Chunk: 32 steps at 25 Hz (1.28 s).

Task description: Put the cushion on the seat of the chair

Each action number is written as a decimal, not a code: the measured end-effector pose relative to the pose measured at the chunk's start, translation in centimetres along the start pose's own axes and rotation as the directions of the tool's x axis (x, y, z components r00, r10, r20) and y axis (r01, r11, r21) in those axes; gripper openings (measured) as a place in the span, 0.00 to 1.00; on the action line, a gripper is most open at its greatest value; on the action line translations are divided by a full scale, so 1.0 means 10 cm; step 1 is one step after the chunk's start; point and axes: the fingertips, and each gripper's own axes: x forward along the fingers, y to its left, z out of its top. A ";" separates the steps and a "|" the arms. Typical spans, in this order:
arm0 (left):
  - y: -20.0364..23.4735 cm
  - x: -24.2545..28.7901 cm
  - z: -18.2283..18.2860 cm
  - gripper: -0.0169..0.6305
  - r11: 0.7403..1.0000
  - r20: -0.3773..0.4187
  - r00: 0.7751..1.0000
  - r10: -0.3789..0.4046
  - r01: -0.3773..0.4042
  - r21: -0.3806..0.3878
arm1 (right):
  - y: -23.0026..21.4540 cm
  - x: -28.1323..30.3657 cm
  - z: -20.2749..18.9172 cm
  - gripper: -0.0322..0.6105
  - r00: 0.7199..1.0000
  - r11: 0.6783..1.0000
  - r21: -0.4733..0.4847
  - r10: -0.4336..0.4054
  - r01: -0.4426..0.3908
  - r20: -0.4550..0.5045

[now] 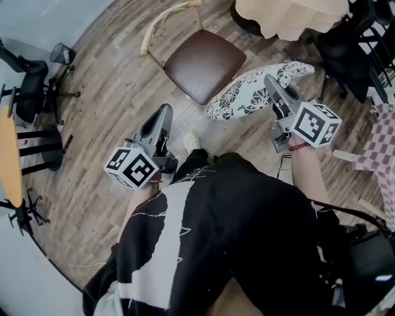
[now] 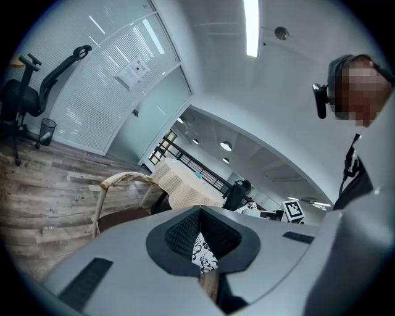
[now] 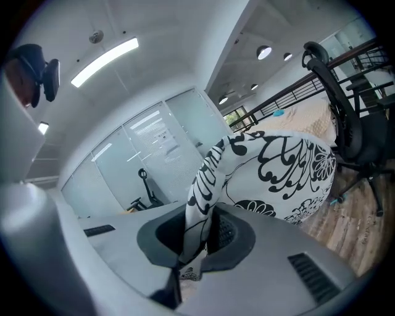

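Observation:
A white cushion with a black flower print hangs above the floor just right of the chair. My right gripper is shut on its right edge; in the right gripper view the fabric rises from between the jaws of that gripper. The chair has a brown seat and a cream curved back. My left gripper is near the seat's front corner, shut and holding nothing. From the left gripper I see the chair's back, its seat, and a bit of cushion beyond the jaws.
A table under a cream cloth stands behind the cushion, with a black office chair to its right. A second black office chair and a yellow tabletop are at the left. A checked cloth lies far right. Wooden floor surrounds the chair.

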 end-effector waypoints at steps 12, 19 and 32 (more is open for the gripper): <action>0.92 0.05 0.96 0.05 0.999 0.001 1.000 -0.031 0.031 0.034 | 0.52 0.95 0.33 0.08 0.996 0.999 0.037 -0.030 0.027 0.085; 1.19 0.13 1.14 0.05 0.996 -0.001 0.998 -0.066 0.066 0.058 | 0.59 1.18 0.39 0.08 0.991 0.995 0.098 -0.024 0.011 0.134; 1.61 0.32 1.33 0.05 0.998 -0.050 0.997 -0.050 0.048 -0.029 | 0.57 1.85 0.65 0.08 0.992 0.983 0.171 -0.079 0.062 0.096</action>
